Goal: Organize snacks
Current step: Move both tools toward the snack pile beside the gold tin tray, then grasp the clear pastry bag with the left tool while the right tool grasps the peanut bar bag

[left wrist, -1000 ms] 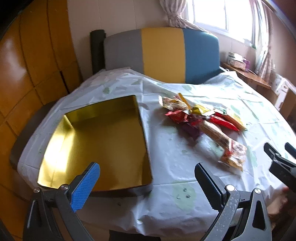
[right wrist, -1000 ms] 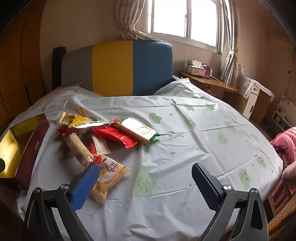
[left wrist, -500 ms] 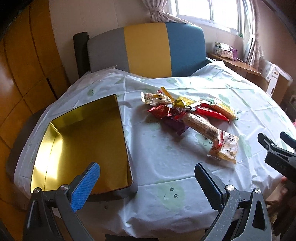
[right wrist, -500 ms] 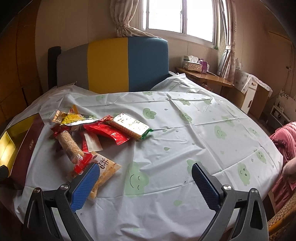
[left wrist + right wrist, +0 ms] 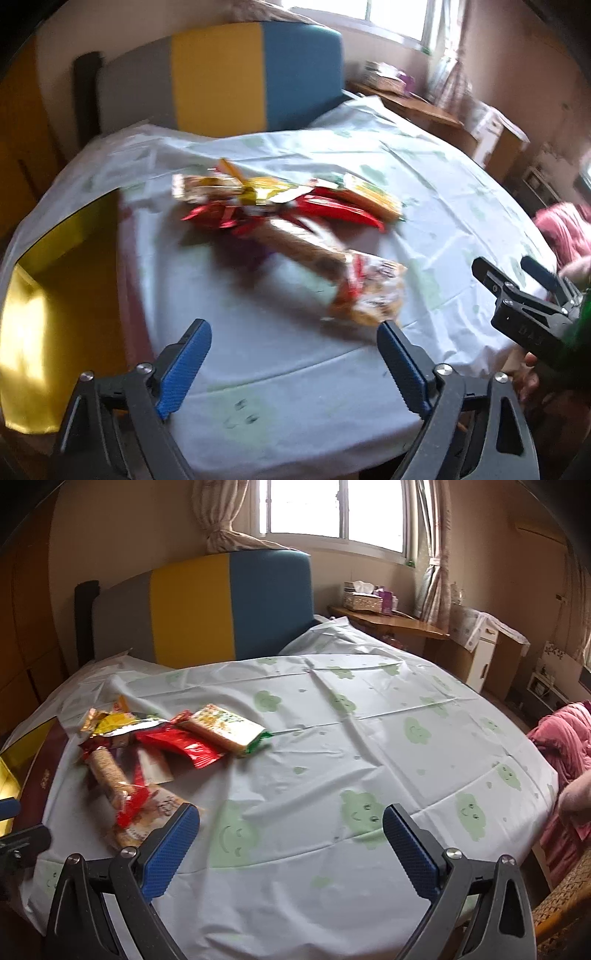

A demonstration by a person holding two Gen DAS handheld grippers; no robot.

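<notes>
Gold box [image 5: 55, 332] has slid leftward, snack pile [image 5: 288, 229] now centred; both grippers' jaws gape, empty.

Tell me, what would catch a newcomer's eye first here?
Probably the bright heap of snack packets on the left of the pale tablecloth. Left of it sits an open gold-lined box, and behind the table stands a grey, yellow and blue headboard.
</notes>
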